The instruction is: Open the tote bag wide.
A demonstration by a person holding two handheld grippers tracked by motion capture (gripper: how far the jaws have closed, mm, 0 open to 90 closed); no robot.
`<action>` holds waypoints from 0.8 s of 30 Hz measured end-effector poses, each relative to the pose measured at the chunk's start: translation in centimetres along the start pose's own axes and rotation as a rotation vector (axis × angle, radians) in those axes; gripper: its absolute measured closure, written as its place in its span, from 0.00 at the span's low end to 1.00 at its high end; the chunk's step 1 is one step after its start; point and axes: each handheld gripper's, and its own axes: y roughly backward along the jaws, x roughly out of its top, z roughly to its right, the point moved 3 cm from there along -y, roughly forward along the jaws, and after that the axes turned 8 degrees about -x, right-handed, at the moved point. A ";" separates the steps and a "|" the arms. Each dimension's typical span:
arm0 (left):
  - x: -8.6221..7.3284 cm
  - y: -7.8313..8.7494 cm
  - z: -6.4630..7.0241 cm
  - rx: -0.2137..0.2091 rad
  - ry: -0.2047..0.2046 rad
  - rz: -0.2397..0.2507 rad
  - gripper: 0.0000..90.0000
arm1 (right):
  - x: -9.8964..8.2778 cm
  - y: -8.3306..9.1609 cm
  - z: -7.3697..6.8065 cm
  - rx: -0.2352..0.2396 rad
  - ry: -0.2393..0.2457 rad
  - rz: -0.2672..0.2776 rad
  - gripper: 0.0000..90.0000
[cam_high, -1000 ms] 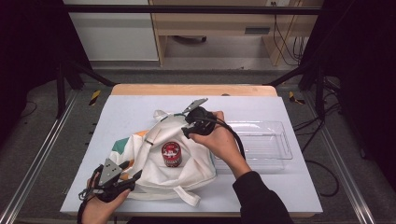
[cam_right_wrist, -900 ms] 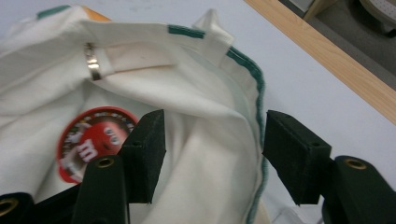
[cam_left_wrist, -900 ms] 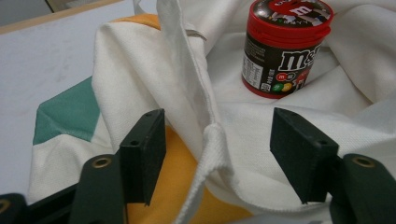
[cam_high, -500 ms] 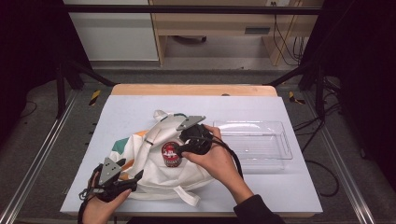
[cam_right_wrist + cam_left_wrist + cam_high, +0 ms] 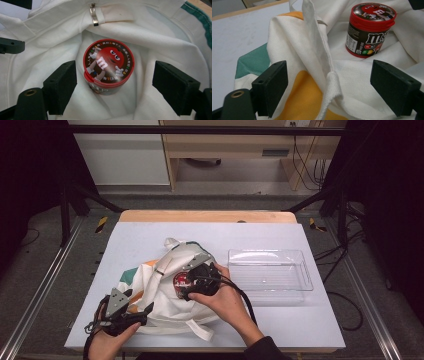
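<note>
Candy tub (image 5: 108, 65) stands on the cloth bag (image 5: 165, 285), between the spread right gripper (image 5: 113, 86); not gripped yet, left gripper (image 5: 329, 86) has just been opening around the bag's hem

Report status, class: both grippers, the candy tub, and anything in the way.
Left gripper open, jaws astride bag strap. Right gripper open over candy tub, not gripping. Tub upright on cloth bag. Nothing blocking.

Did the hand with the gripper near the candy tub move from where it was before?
Yes. The right gripper has slid left, away from the clear tray, and nearer, over the candy tub; its jaws have just been opening, not pressing it.
</note>
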 end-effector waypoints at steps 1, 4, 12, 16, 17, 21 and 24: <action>0.0 0.0 0.0 0.001 -0.001 0.000 0.16 | 0.0 -0.1 -0.1 0.002 -0.002 0.005 0.22; 0.0 0.0 -0.1 0.003 0.002 0.001 0.16 | -0.2 -0.6 -0.3 0.001 -0.017 0.005 0.22; 0.0 -0.1 0.0 -0.001 -0.002 -0.001 0.15 | -0.7 -1.9 -0.7 0.009 -0.038 -0.017 0.22; 0.0 -0.1 0.0 -0.002 -0.003 -0.001 0.14 | -0.7 -2.5 -0.7 0.015 -0.048 -0.014 0.22; 0.0 -0.1 0.0 -0.002 -0.003 -0.002 0.14 | -0.8 -2.7 -0.7 0.018 -0.051 -0.015 0.22; 0.0 -0.1 0.0 -0.002 -0.004 -0.001 0.14 | -0.9 -3.4 -0.6 0.033 -0.070 -0.027 0.22; 0.0 -0.2 0.1 -0.004 -0.004 -0.003 0.14 | -0.9 -3.6 -0.7 0.035 -0.064 -0.033 0.22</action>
